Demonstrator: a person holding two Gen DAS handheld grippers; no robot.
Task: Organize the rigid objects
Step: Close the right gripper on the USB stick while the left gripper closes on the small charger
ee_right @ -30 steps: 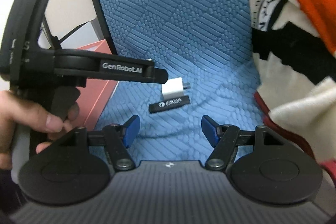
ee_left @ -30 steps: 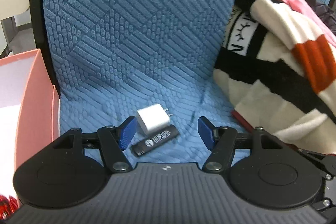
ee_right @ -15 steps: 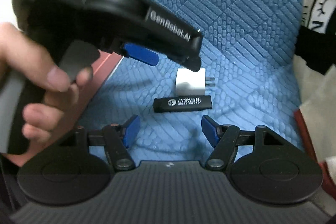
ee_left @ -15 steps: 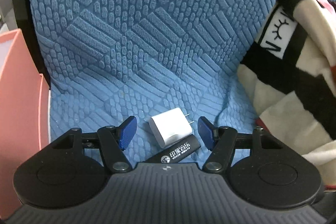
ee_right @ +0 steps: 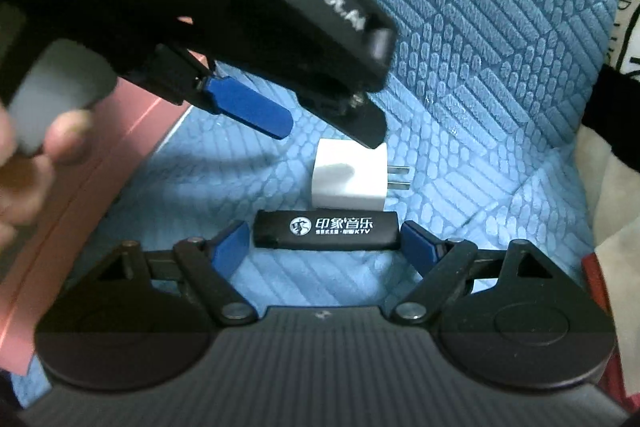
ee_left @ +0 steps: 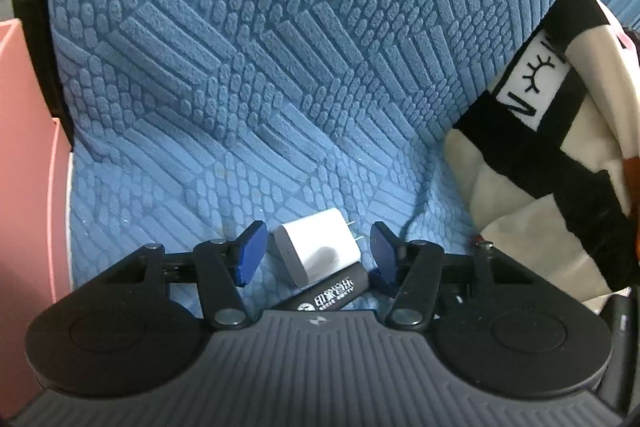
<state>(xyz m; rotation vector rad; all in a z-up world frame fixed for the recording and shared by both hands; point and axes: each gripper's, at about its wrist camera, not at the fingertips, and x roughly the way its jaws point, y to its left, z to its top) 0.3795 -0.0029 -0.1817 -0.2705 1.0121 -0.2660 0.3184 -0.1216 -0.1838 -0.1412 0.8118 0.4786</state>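
Note:
A white plug adapter [ee_left: 316,251] lies on the blue quilted seat cover [ee_left: 280,87], with a black stick printed with white characters [ee_left: 332,295] just in front of it. My left gripper [ee_left: 318,253] is open, its blue pads either side of the adapter. In the right wrist view my right gripper [ee_right: 326,243] is open with the black stick [ee_right: 326,230] lying between its pads, the adapter [ee_right: 350,177] just beyond. The left gripper [ee_right: 320,115] hangs over the adapter there.
A pink box [ee_left: 28,187] stands at the left edge of the seat and shows in the right wrist view [ee_right: 80,211] too. A cream, black and red blanket [ee_left: 560,167] is piled at the right. A hand [ee_right: 24,163] holds the left gripper.
Both grippers have moved in closer. The left gripper's pads now flank the adapter; the right gripper's pads now flank the black stick. Both stay open.

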